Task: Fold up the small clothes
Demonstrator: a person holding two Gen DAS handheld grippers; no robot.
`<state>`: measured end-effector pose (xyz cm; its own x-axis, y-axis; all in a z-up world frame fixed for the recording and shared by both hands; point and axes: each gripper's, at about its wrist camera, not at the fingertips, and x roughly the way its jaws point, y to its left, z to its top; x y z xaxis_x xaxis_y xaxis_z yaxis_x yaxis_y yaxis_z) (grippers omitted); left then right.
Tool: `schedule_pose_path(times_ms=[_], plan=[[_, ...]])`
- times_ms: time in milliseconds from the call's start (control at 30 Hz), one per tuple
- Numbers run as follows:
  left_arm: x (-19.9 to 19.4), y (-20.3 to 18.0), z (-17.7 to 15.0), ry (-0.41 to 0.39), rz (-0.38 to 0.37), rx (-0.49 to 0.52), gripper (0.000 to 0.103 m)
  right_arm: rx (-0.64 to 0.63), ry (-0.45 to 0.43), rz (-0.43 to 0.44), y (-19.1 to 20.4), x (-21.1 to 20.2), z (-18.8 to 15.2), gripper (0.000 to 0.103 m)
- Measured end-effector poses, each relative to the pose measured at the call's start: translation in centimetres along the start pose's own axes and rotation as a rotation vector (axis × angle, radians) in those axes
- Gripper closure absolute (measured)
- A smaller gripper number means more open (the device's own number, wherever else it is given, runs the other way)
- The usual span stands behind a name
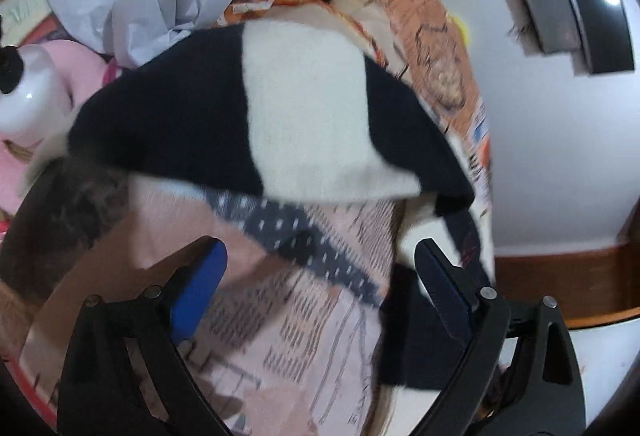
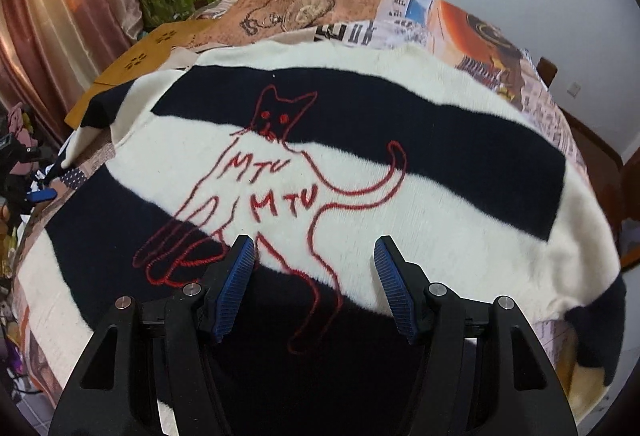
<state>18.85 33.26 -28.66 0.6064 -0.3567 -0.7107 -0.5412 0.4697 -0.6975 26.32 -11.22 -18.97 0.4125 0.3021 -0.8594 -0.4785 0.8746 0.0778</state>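
Both your grippers gape empty: left gripper (image 1: 320, 268) wide, right gripper (image 2: 314, 256) narrower, over fuzzy striped knit sweater (image 2: 440, 156) w/ red stitched cat (image 2: 280, 188), center frame.

A round table (image 2: 576, 140) is covered by a printed cloth (image 2: 452, 24) in orange, pink and newsprint patterns. A navy-and-cream striped sweater (image 2: 360, 156) lies spread flat on the cloth, its front showing a red outline of a cat with the letters MTU. Beyond the sweater's far left corner a wooden board (image 2: 160, 44) with paw-shaped cutouts rests on the cloth, touching the sweater's edge.
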Motion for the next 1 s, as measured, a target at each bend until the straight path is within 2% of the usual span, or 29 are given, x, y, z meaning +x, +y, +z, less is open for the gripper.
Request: schedule_pose_path(times_ms=[100,167,233,267,300,333,367,400,433,567,667,733,900,1000], plan=[[0.5,0.6,1.3,-0.036,-0.040,-0.054,0.009,0.010,0.009,0.010,0.0,0.3,-0.1,0.045],[0.5,1.1,2.2,-0.064,-0.044,-0.085,0.014,0.015,0.013,0.016,-0.1,0.5,-0.3,0.044],[0.6,1.2,3.1,-0.100,-0.019,-0.109,0.027,0.023,0.016,0.024,-0.3,0.7,-0.4,0.045],[0.6,1.0,3.6,-0.117,0.003,-0.109,0.030,0.030,0.016,0.030,-0.4,0.7,-0.5,0.045],[0.7,0.7,4.0,-0.134,0.038,-0.101,0.040,0.036,0.016,0.035,-0.5,0.7,-0.5,0.045],[0.6,0.4,4.3,-0.148,0.081,-0.087,0.057,0.042,0.015,0.040,-0.6,0.7,-0.5,0.045],[0.5,0.3,4.9,-0.162,0.140,-0.069,0.068,0.047,0.013,0.043,-0.6,0.6,-0.5,0.045],[0.5,-0.4,5.3,-0.181,0.230,-0.039,0.088,0.051,0.011,0.045,-0.7,0.6,-0.5,0.045],[0.4,-0.5,5.6,-0.192,0.269,-0.020,0.091,0.055,0.007,0.047,-0.8,0.4,-0.5,0.045],[-0.5,-2.8,6.1,-0.242,0.329,0.050,0.094,0.067,-0.024,0.054,-1.2,-0.4,-0.5,0.045],[-2.1,-6.2,6.0,-0.300,0.339,0.156,0.095,0.082,-0.049,0.057,-1.7,-1.2,-0.3,0.044],[-3.1,-9.9,5.5,-0.343,0.332,0.253,0.095,0.091,-0.063,0.058,-2.1,-1.5,-0.2,0.045],[-4.4,-20.8,2.9,-0.407,0.245,0.511,0.095,0.118,-0.103,0.056,-3.1,-2.6,0.0,0.045],[-3.4,-26.9,0.0,-0.388,0.170,0.664,0.095,0.134,-0.127,0.063,-3.6,-3.2,-0.1,0.045]])
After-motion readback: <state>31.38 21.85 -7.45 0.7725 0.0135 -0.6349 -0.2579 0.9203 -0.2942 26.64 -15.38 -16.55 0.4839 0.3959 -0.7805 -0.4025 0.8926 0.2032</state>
